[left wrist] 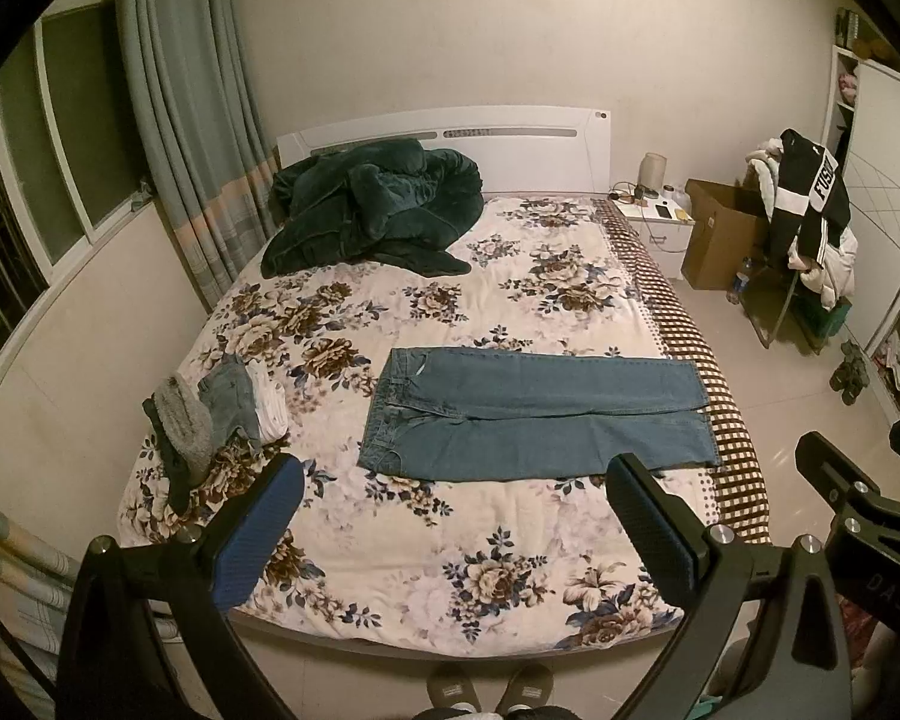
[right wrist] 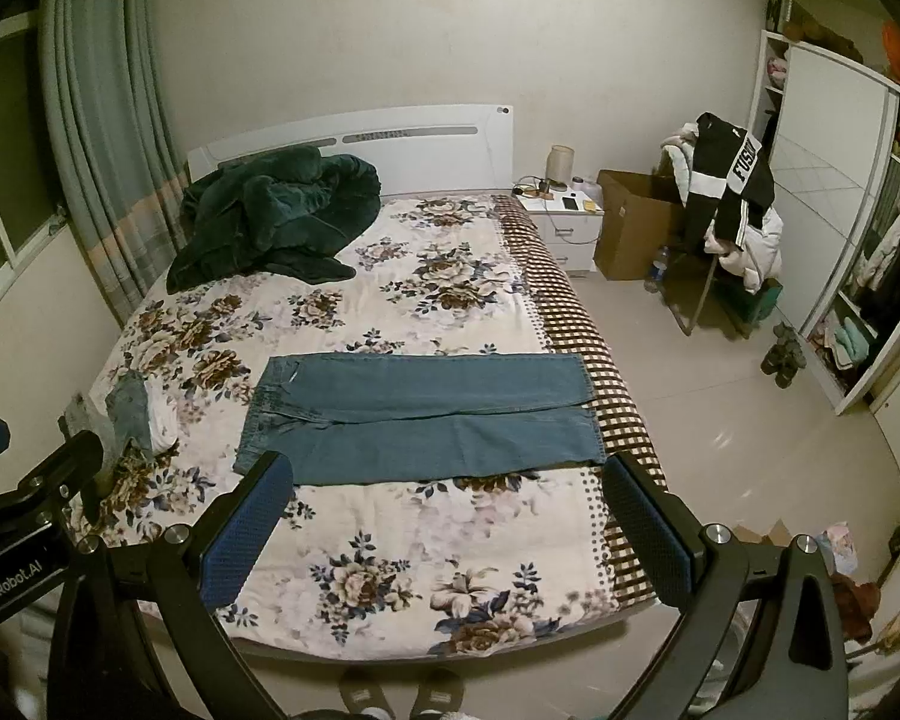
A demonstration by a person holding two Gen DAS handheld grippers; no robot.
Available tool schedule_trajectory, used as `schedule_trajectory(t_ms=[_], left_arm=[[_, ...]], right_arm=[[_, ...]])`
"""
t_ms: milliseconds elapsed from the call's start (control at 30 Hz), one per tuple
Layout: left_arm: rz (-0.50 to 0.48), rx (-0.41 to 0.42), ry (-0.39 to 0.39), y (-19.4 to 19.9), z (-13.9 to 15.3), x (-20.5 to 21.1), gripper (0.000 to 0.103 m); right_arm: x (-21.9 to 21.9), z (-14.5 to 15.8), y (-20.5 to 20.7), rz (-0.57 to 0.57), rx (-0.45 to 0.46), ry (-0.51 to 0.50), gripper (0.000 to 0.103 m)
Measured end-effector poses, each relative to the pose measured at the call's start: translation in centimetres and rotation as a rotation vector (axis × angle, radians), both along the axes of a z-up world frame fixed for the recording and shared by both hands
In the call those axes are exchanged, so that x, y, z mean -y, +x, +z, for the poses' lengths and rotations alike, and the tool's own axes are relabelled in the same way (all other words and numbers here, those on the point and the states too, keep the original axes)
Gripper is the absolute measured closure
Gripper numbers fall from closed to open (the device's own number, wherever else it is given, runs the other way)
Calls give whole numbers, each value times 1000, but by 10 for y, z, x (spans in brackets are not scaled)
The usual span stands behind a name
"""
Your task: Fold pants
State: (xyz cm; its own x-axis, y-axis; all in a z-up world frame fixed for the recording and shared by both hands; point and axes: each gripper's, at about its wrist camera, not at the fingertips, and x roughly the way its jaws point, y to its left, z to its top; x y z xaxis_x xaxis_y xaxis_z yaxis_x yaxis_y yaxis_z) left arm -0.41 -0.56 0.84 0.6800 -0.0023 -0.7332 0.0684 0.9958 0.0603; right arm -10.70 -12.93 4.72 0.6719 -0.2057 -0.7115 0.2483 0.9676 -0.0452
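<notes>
A pair of blue jeans (left wrist: 528, 417) lies flat across the floral bed (left wrist: 426, 546), waist to the left, legs reaching the right edge; it also shows in the right wrist view (right wrist: 426, 420). My left gripper (left wrist: 456, 480) is open and empty, held above the bed's foot, short of the jeans. My right gripper (right wrist: 450, 477) is also open and empty, level with the jeans' near edge. The right gripper's body (left wrist: 858, 498) shows at the right of the left wrist view.
A pile of folded clothes (left wrist: 222, 414) sits at the bed's left edge. A dark green blanket (left wrist: 372, 204) is bunched near the headboard. A nightstand (right wrist: 564, 222), cardboard box (right wrist: 630, 228), clothes-laden chair (right wrist: 732, 222) and wardrobe (right wrist: 840, 210) stand to the right.
</notes>
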Motion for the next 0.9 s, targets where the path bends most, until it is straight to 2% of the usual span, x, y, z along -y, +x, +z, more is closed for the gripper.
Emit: schedule_trajectory(t_ms=[367,667,700,900], left_arm=[[1,4,2,5,4,-1,0],[0,6,0,3,2,-3,0],[3,4,1,8,12,-1,0],[19,-8,3,14,18,1,0]], right_arm=[[-20,11,8,7,1,12,0],[-8,2,12,17,-2,26,0],[-6,0,11,17,-1,29,0],[1,-8,17,26,-11,42,0]])
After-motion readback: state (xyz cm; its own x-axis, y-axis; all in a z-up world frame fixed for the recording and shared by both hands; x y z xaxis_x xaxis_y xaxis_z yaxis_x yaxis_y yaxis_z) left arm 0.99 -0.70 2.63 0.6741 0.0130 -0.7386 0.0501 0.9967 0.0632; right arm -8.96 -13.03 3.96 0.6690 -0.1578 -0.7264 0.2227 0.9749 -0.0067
